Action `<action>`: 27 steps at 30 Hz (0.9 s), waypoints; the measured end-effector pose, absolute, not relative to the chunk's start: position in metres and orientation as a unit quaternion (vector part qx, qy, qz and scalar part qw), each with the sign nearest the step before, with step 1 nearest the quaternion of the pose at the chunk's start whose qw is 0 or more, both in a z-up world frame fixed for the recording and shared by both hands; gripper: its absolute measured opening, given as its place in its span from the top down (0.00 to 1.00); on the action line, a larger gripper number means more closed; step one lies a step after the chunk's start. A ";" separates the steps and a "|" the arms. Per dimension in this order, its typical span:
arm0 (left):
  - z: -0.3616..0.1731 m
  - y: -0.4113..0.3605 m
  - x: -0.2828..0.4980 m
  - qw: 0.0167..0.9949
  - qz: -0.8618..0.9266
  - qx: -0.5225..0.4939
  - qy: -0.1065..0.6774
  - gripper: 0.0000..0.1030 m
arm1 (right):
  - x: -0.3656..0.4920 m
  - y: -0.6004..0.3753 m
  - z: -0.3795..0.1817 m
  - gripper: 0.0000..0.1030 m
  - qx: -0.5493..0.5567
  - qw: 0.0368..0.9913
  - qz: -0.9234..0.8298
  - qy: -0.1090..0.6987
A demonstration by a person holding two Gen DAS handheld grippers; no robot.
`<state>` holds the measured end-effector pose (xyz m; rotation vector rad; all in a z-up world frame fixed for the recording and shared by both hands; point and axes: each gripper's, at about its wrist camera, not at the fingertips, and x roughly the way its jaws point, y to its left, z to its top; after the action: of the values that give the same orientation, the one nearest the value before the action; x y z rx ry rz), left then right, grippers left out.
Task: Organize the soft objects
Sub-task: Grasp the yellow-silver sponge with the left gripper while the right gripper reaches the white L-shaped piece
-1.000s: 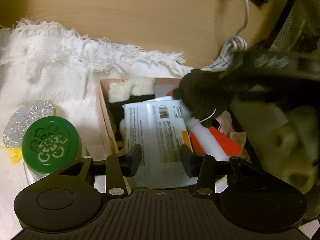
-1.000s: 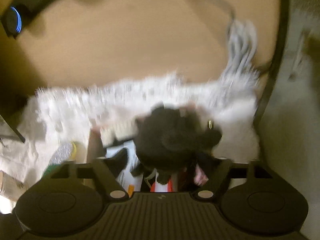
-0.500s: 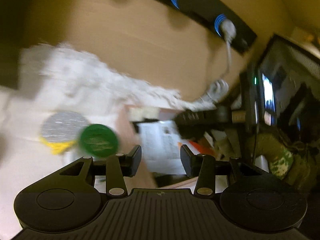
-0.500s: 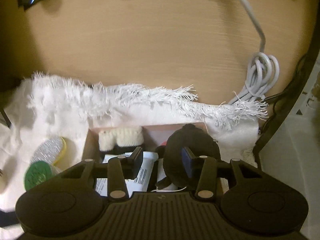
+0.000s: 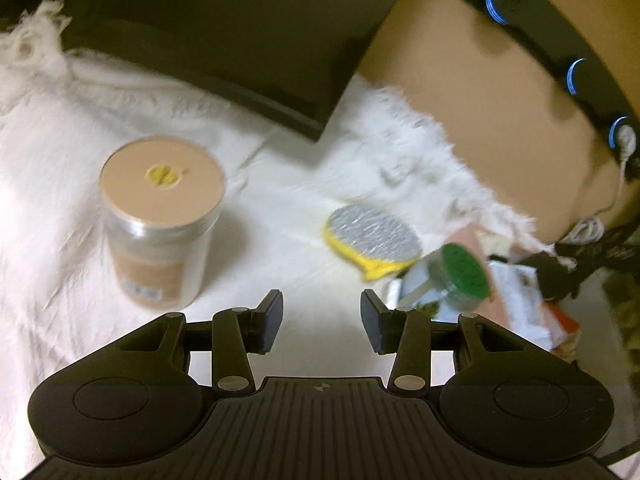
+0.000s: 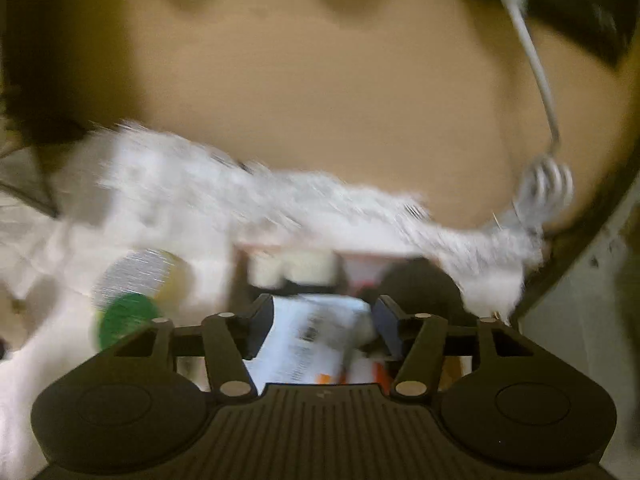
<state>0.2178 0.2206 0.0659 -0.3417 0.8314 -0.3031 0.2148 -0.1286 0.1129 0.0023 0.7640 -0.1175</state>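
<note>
My left gripper (image 5: 321, 322) is open with nothing between its fingers, and it hovers over the white fringed cloth (image 5: 60, 152). To its right stands the pink box (image 5: 466, 237), holding a white printed packet (image 5: 518, 300) and a black plush toy (image 5: 554, 276). In the blurred right wrist view my right gripper (image 6: 323, 328) hangs over that box (image 6: 360, 263) with its jaws opening. Nothing is pressed between them. The white packet (image 6: 312, 340) lies below, the black plush (image 6: 420, 284) at the box's right end, a cream fluffy piece (image 6: 292, 268) at the back.
On the cloth stand a clear jar with a tan lid (image 5: 160, 216), a yellow scrubber with a silver top (image 5: 372, 236) and a green-lidded jar (image 5: 464, 276). A black power strip (image 5: 560, 60) and a coiled white cable (image 6: 544, 184) lie on the wooden desk behind.
My right gripper released the black plush into the box, narrowed, then widened again. My left gripper swung left, away from the box and toward the tan-lidded jar.
</note>
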 end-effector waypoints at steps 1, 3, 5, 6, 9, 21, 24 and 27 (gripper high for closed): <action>0.063 0.221 0.218 0.887 -0.149 -0.164 0.405 0.55 | 0.207 -0.117 0.117 0.42 -0.003 0.930 -0.041 0.366; 0.061 0.224 0.216 0.884 -0.161 -0.159 0.408 0.55 | 0.197 -0.093 0.121 0.42 -0.010 0.934 -0.008 0.358; 0.063 0.226 0.215 0.885 -0.172 -0.153 0.404 0.55 | 0.192 -0.062 0.120 0.42 -0.025 0.936 0.024 0.351; 0.064 0.227 0.216 0.886 -0.175 -0.154 0.400 0.55 | 0.188 -0.048 0.115 0.42 -0.034 0.937 0.032 0.346; 0.069 0.229 0.224 0.886 -0.184 -0.162 0.394 0.55 | 0.168 -0.005 0.088 0.42 -0.083 0.942 0.056 0.320; 0.029 0.192 0.318 0.803 -0.191 -0.298 0.480 0.55 | 0.156 0.074 -0.008 0.49 -0.185 0.919 0.085 0.336; 0.006 0.189 0.336 0.784 -0.153 -0.333 0.501 0.55 | 0.142 0.066 -0.014 0.49 -0.167 0.920 0.072 0.347; -0.006 0.186 0.343 0.779 -0.145 -0.355 0.496 0.55 | 0.132 0.054 -0.020 0.49 -0.152 0.923 0.050 0.350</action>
<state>0.3428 0.1863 -0.0056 -0.7679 1.0727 -0.3142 0.1321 0.0543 -0.0198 -0.3113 0.7175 0.1036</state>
